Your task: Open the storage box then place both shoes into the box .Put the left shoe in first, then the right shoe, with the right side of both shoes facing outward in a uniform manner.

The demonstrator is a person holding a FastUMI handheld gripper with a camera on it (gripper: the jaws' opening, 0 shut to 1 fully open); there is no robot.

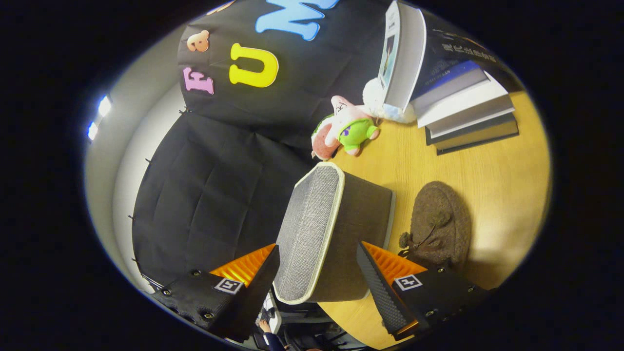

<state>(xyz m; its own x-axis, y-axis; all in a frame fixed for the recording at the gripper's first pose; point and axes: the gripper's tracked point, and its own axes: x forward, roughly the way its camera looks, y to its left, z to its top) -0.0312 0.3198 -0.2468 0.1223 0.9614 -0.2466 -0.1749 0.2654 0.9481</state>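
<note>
i see my gripper [318, 273] rolled hard sideways, its fingers spread apart and touching nothing, with the grey woven fabric storage box [331, 234] with pale trim between them on the light wooden table [497, 161], just beside a brown knitted hat [441, 224].

The one camera rides on the gripper [318, 273], rolled hard so the wooden table [487, 165] climbs toward three o'clock. It looks along the fingers, close on the grey box [331, 229] held between them, books [468, 112] farther off at one o'clock.
</note>
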